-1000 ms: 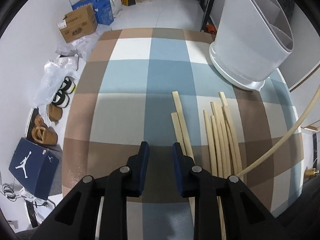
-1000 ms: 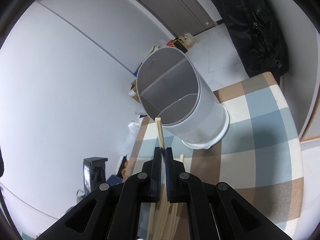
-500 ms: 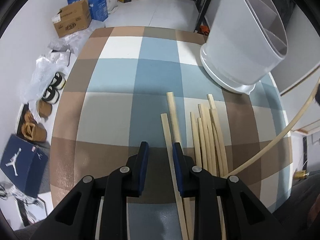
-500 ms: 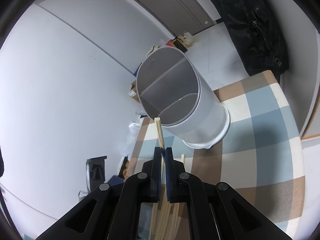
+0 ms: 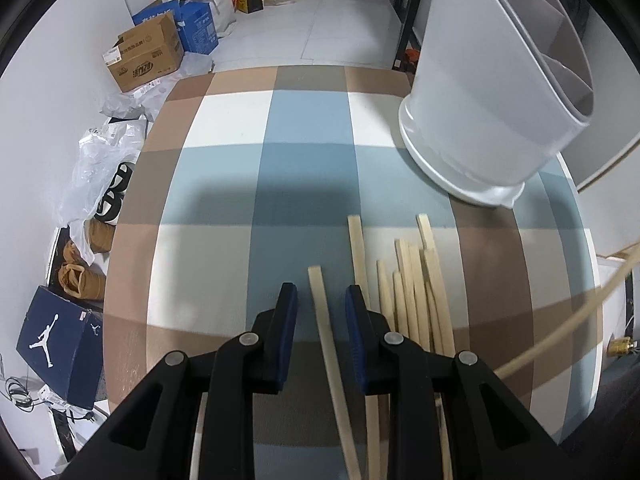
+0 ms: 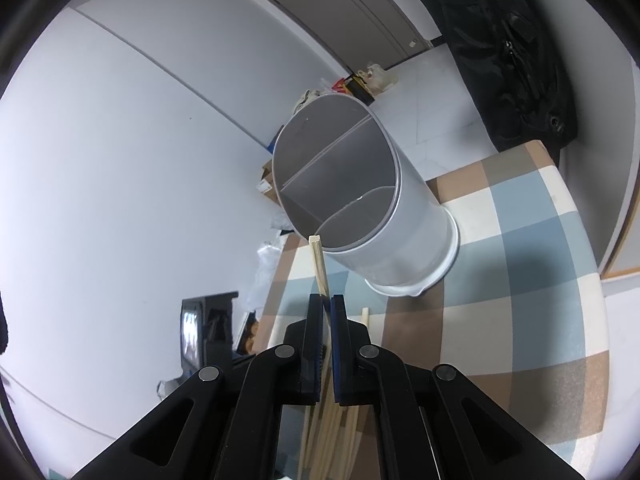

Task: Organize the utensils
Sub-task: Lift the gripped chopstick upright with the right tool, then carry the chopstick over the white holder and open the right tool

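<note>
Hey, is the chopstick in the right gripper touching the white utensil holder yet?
Cannot tell. In the right wrist view the chopstick's tip overlaps the utensil holder's near rim, but that angle does not show whether it rests on the rim or hangs in front of it.

White walls meet a pale tiled floor; cardboard boxes and shoes crowd one side, a grey door, perhaps a closet, beyond.

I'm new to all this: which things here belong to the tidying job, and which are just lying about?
Job:
- loose chopsticks
- held chopstick
- white divided holder
- left tool
- right tool

Lying about:
- cardboard box
- blue shoebox
- shoes
</note>
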Action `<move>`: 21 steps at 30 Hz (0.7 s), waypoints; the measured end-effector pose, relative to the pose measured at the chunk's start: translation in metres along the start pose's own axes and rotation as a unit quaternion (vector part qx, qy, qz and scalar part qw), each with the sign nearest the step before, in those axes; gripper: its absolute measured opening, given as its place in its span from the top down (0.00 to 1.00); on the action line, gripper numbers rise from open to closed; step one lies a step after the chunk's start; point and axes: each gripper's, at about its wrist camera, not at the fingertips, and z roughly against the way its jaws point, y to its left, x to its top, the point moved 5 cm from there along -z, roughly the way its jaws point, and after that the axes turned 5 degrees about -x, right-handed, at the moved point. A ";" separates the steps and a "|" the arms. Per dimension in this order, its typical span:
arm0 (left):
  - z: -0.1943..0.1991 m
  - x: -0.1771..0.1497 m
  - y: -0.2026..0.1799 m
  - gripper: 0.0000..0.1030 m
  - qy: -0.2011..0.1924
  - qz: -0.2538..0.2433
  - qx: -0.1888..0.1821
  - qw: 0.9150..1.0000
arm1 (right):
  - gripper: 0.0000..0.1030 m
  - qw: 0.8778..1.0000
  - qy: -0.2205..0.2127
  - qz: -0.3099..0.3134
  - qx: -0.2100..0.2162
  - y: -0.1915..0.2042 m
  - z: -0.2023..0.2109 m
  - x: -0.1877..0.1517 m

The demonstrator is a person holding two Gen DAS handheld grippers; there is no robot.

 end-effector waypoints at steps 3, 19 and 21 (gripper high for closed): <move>-0.001 0.002 0.001 0.98 -0.002 0.013 -0.015 1.000 | 0.97 1.000 -0.003 0.005 -0.006 -0.001 0.003 0.000; 0.120 0.025 -0.011 0.98 -0.195 0.015 -0.081 0.977 | 0.98 0.994 -0.065 0.078 -0.028 0.030 0.041 0.005; 0.131 0.025 -0.019 0.98 -0.208 0.000 -0.082 0.975 | 0.98 0.994 -0.069 0.082 -0.031 0.033 0.042 0.006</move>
